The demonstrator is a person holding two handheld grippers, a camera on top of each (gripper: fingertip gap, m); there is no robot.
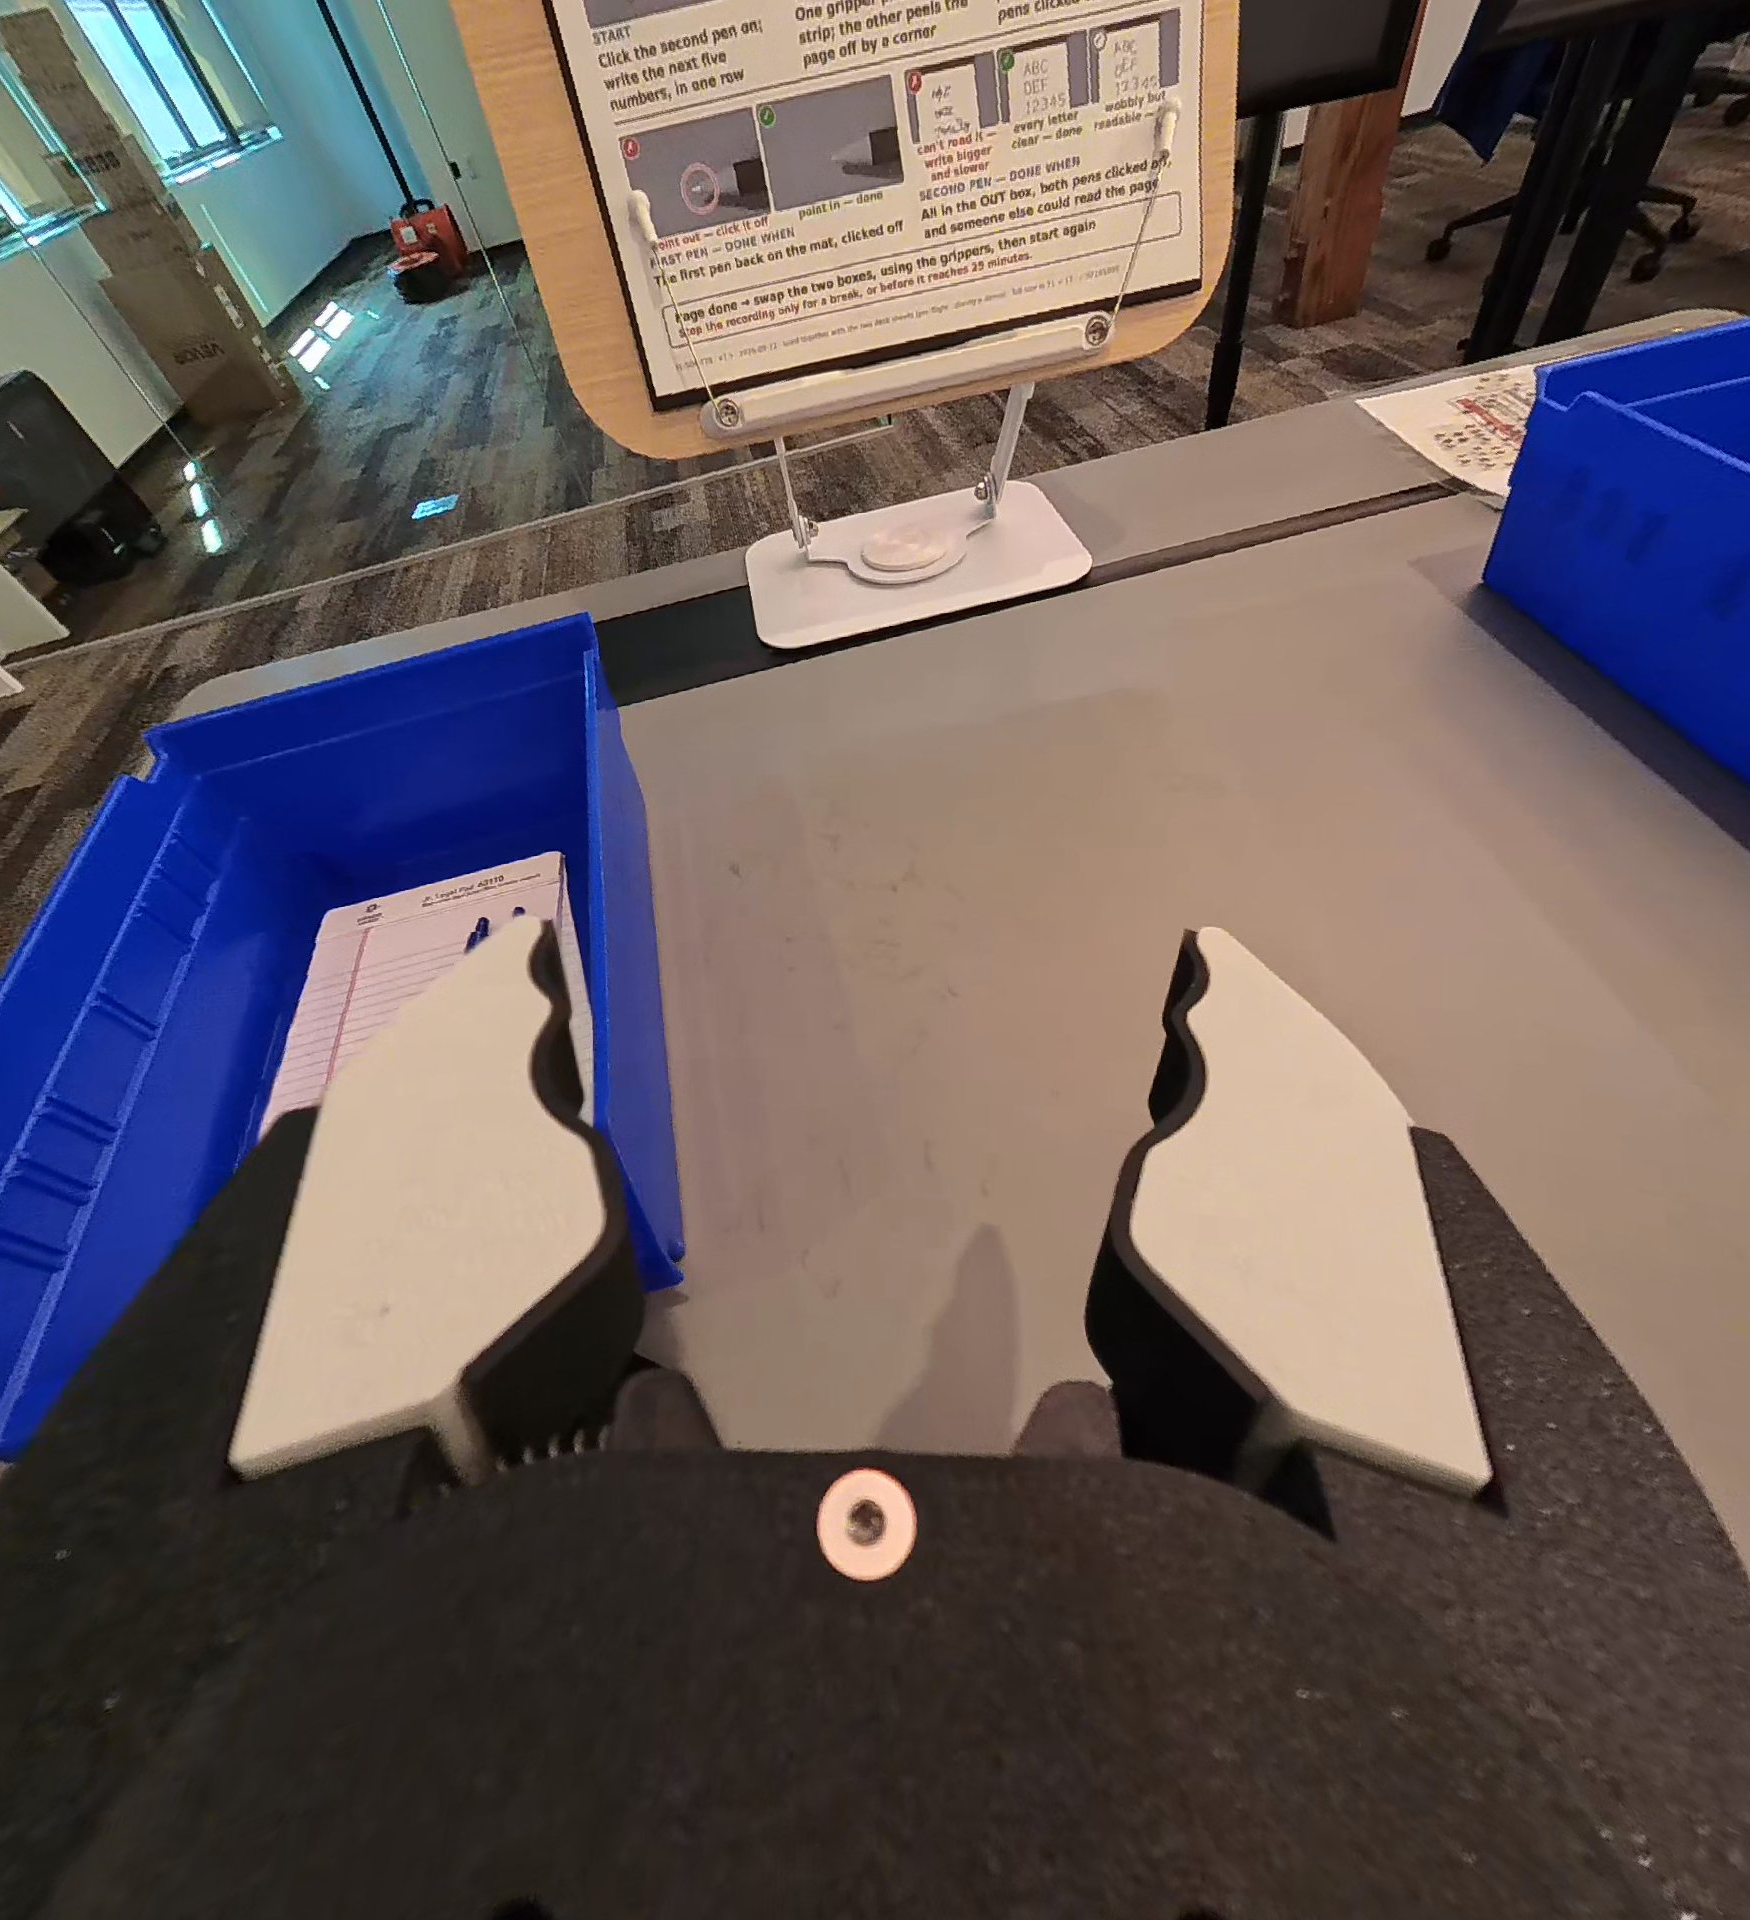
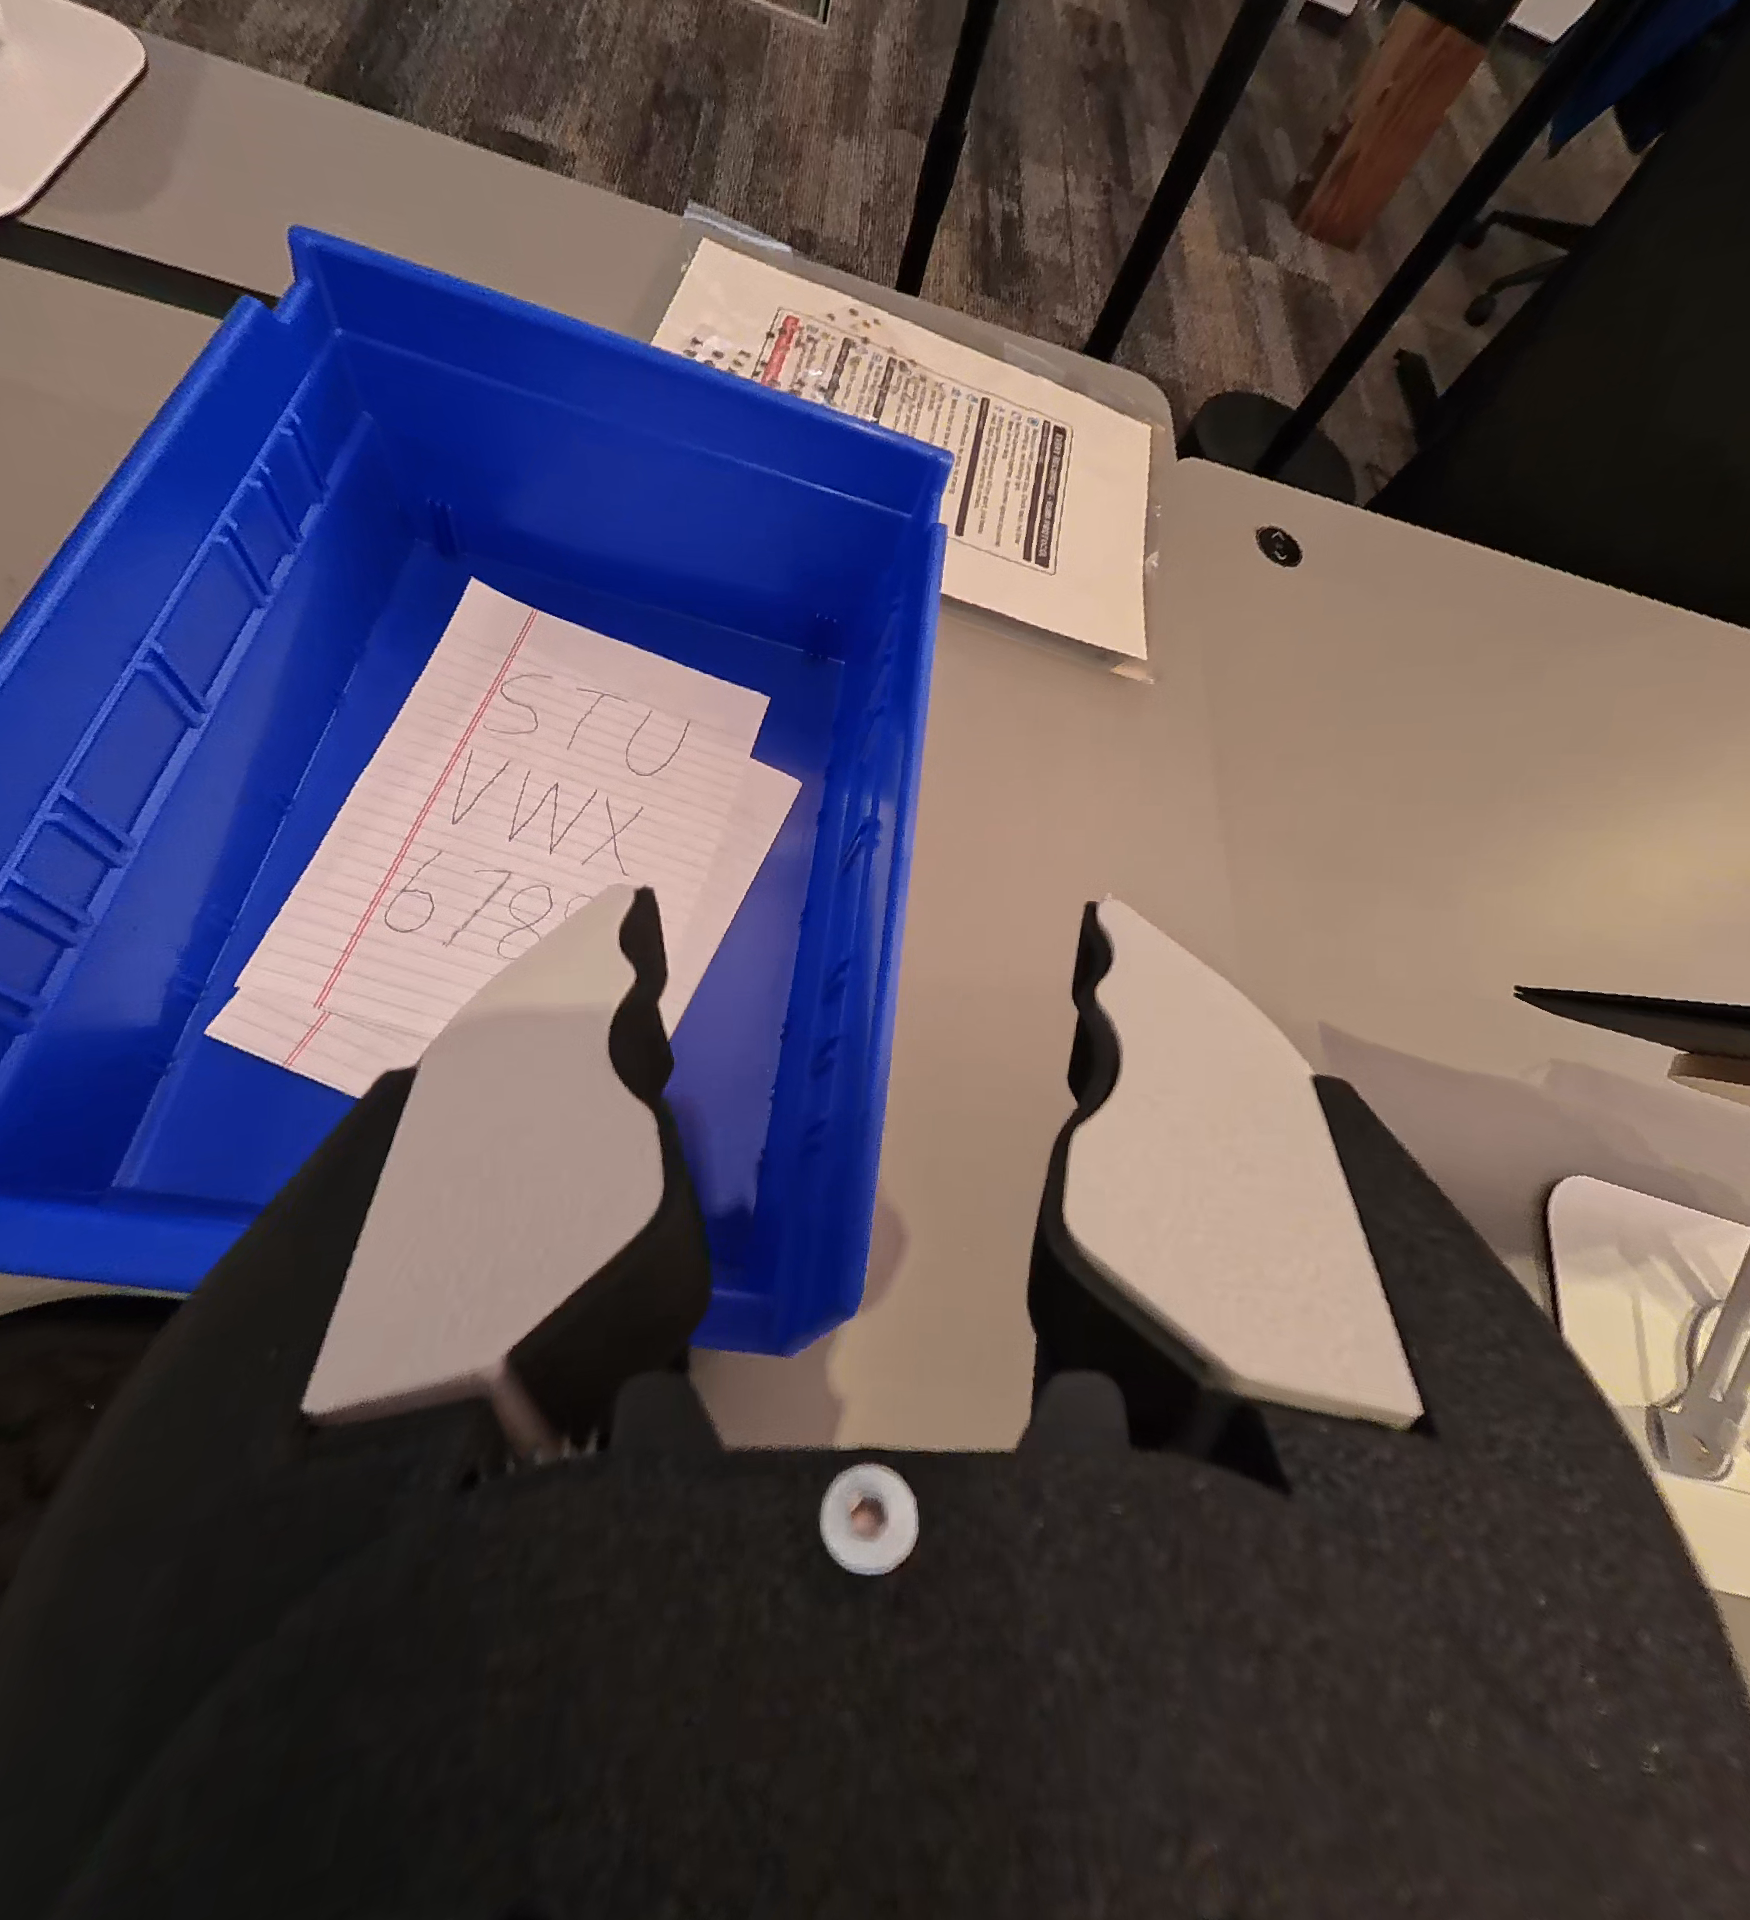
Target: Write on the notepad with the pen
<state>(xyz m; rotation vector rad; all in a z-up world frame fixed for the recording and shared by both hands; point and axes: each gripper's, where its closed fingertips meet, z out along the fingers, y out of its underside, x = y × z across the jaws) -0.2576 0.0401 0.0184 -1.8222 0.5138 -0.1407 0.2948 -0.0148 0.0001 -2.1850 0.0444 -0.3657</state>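
Note:
A white lined notepad (image 1: 403,987) lies inside a blue bin (image 1: 102,1039) at the left of the grey table. Blue pen tips (image 1: 481,930) show on the pad, mostly hidden behind my left finger. My left gripper (image 1: 871,940) is open and empty, above the table just right of that bin. In the right wrist view a second blue bin (image 2: 227,582) holds loose lined sheets (image 2: 559,790) with handwriting. My right gripper (image 2: 866,904) is open and empty, its left finger over that bin's right wall.
A document stand (image 1: 912,561) with an instruction sheet stands at the table's far edge. A printed sheet (image 2: 1006,468) lies beyond the right bin. Another stand base (image 2: 1702,1382) sits at the right. The second blue bin (image 1: 1681,540) shows at the far right of the left wrist view.

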